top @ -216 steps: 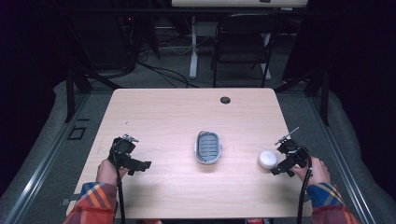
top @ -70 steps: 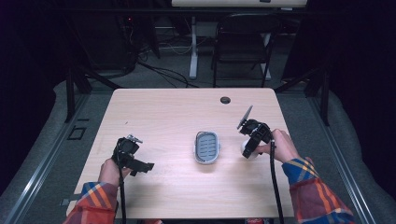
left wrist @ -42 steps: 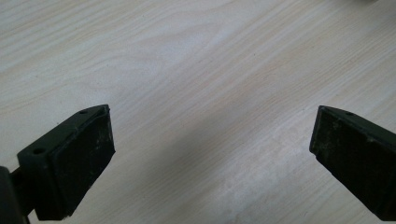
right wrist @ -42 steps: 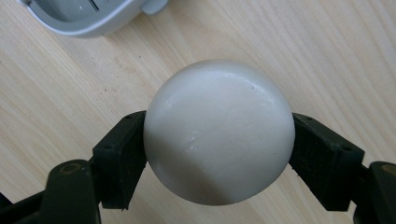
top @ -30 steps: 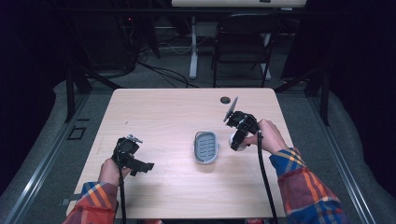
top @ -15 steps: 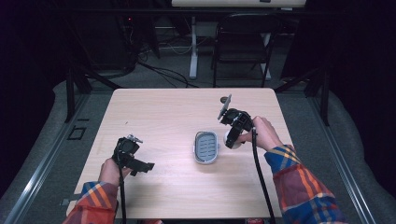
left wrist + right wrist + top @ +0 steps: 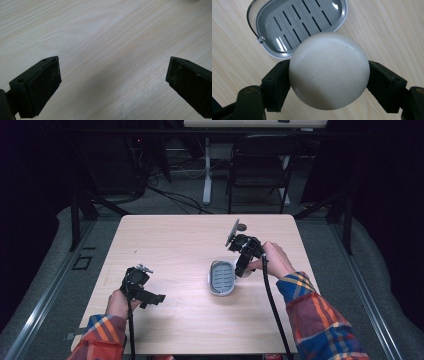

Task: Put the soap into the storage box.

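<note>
The right gripper (image 7: 329,82) pinches a round soap (image 7: 329,71) beside the dish (image 7: 298,23); smooth, it may slip out and miss, while the left gripper (image 7: 112,85) idles, spread.

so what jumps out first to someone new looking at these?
The round white soap clamped in the right tongs, held just beside the grey slotted soap dish at mid-table. Next, the left tongs, wide open over bare wooden table near the person's left hand.

One round white soap (image 7: 329,71), one grey slotted soap dish (image 7: 222,277), two hand-held grippers.
</note>
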Demonstrator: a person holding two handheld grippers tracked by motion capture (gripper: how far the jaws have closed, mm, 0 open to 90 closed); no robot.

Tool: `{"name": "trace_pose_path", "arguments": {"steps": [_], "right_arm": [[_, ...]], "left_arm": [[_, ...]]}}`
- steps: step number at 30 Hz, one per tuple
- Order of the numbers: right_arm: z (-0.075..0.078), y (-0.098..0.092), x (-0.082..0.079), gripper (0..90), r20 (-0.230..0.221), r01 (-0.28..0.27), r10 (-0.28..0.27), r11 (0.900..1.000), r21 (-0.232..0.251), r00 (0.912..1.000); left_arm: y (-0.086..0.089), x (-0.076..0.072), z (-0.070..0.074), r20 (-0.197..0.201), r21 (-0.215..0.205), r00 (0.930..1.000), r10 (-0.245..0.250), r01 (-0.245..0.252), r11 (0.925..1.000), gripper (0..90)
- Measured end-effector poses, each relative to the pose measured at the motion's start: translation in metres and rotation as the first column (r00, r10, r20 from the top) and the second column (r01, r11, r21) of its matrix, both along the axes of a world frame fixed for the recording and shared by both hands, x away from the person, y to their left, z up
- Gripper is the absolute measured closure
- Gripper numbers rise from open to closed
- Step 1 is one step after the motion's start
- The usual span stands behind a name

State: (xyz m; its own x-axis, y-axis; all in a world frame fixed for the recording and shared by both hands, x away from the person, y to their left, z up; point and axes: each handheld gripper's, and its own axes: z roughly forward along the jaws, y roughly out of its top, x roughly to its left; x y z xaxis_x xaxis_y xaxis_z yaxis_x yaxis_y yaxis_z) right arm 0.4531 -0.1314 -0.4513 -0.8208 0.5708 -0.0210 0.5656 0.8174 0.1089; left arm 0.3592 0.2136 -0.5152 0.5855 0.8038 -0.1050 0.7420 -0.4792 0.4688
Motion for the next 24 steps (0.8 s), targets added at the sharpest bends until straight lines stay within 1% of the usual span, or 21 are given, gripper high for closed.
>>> {"name": "trace_pose_path", "arguments": {"steps": [2,3,8,11,15,21,23,24], "right_arm": [[0.002,0.006,0.001,23.5,-0.004,-0.015,0.015,1.000,-0.012,0.9999],[0.001,0.008,0.001,23.5,0.001,-0.011,0.011,1.000,0.000,0.9999],[0.002,0.016,0.003,23.5,-0.005,-0.030,0.030,1.000,-0.008,0.9995],[-0.001,0.024,0.003,23.5,-0.006,-0.040,0.040,0.999,-0.001,0.9992],[-0.002,0.031,0.005,23.5,-0.011,-0.052,0.051,0.999,-0.010,0.9986],[-0.005,0.037,0.005,23.5,-0.015,-0.061,0.061,0.998,-0.003,0.9980],[-0.007,0.041,0.005,23.5,-0.019,-0.070,0.069,0.998,-0.012,0.9974],[-0.007,0.042,0.005,23.5,-0.018,-0.071,0.071,0.997,-0.008,0.9973]], "left_arm": [[0.000,0.000,0.000,0.000,0.000,1.0000,0.000,0.000,1.0000,0.0],[0.000,0.000,0.000,-0.001,-0.001,1.0000,0.000,0.000,1.0000,0.0],[0.000,0.000,0.000,0.000,0.000,1.0000,-0.001,0.001,1.0000,0.0],[0.000,0.000,0.000,0.000,-0.001,1.0000,-0.001,0.001,1.0000,0.0],[0.000,0.000,0.000,0.000,-0.001,1.0000,-0.001,0.001,1.0000,0.0],[0.000,0.000,0.000,0.000,-0.001,1.0000,-0.002,0.002,1.0000,0.0],[0.000,0.000,0.000,0.000,-0.001,1.0000,-0.003,0.003,1.0000,0.0],[0.000,0.000,0.000,0.000,-0.001,1.0000,-0.003,0.003,1.0000,0.0]]}}
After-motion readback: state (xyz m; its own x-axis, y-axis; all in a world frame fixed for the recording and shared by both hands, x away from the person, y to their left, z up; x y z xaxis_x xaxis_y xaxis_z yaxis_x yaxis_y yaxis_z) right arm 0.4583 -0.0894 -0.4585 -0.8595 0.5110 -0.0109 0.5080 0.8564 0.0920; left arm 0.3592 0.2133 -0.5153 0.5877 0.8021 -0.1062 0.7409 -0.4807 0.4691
